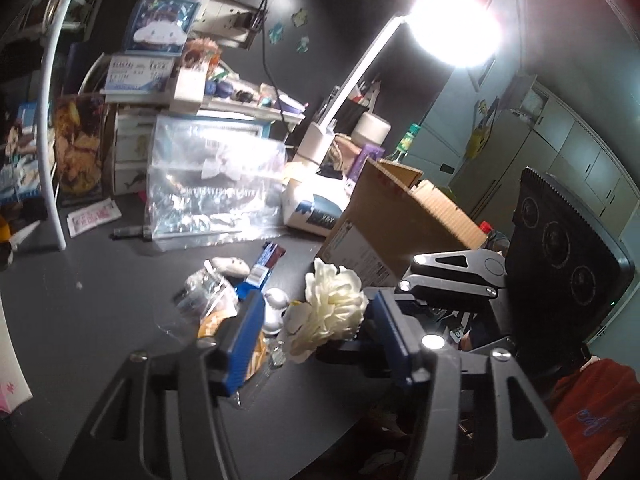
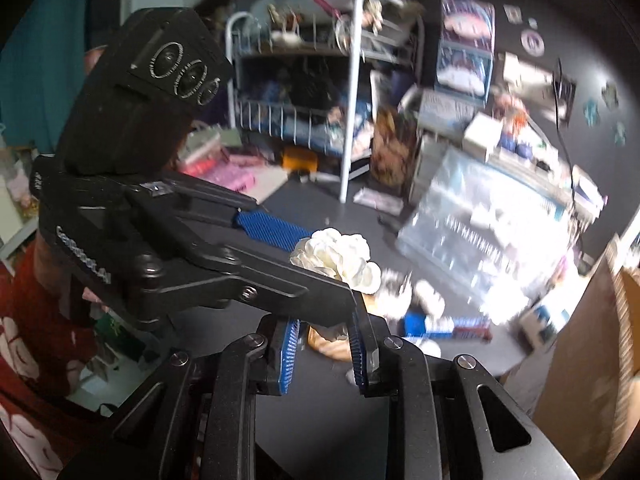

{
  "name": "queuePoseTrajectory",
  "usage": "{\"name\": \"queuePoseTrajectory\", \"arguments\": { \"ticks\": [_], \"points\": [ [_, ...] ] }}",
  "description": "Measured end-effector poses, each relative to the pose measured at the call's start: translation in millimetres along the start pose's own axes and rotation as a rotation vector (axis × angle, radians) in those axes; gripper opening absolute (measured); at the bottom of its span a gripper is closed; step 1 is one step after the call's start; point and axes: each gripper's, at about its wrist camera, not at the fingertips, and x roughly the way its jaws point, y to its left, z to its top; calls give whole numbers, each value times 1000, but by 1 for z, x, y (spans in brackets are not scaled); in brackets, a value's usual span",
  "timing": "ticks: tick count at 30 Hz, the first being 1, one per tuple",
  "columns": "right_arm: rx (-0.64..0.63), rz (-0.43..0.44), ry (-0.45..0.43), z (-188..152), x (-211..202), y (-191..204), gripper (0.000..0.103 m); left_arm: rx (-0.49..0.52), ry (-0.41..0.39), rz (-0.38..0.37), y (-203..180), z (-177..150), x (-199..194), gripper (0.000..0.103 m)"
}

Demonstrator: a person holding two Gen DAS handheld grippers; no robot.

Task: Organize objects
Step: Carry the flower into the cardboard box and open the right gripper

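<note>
A white fabric flower sits between the blue-padded fingers of my left gripper, whose jaws stand wide apart; only the right pad seems to touch it. In the right wrist view the same flower is at the tips of my left gripper, which crosses the frame from the left. My right gripper is open and empty just below and behind it. A pile of small items lies on the dark table under the flower: plastic wrappers, a small plush, a blue packet.
An open cardboard box stands right of the pile. A large clear plastic bag and a tissue pack lie behind. A lit desk lamp, shelves of boxes and a white metal rack crowd the back.
</note>
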Motion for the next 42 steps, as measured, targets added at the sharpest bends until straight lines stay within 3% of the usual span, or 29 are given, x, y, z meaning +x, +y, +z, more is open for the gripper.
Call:
{"name": "queuePoseTrajectory", "arguments": {
  "ticks": [7,18,30,32,34,36,38,42],
  "points": [
    [-22,-54,-47,21,-27,-11,18,64,1,-41,-28,40,4,30],
    [120,-157,-52,23,-82,-87,18,159,92,-103,-84,110,69,27],
    [298,-203,108,-9,-97,-170,18,186,281,-106,-116,134,164,27],
    [311,-208,137,-13,-94,-175,19,203,292,-96,-119,134,170,30],
    [313,-229,157,-15,-93,-177,25,225,283,-73,-121,134,168,58],
    [311,-253,157,-15,-95,-180,44,244,261,-74,-123,135,161,70],
    [289,-279,152,-14,-97,-178,51,258,238,-67,-123,136,152,72],
    [277,-290,155,-14,-96,-177,51,248,186,-26,-113,140,127,75]
  ]
}}
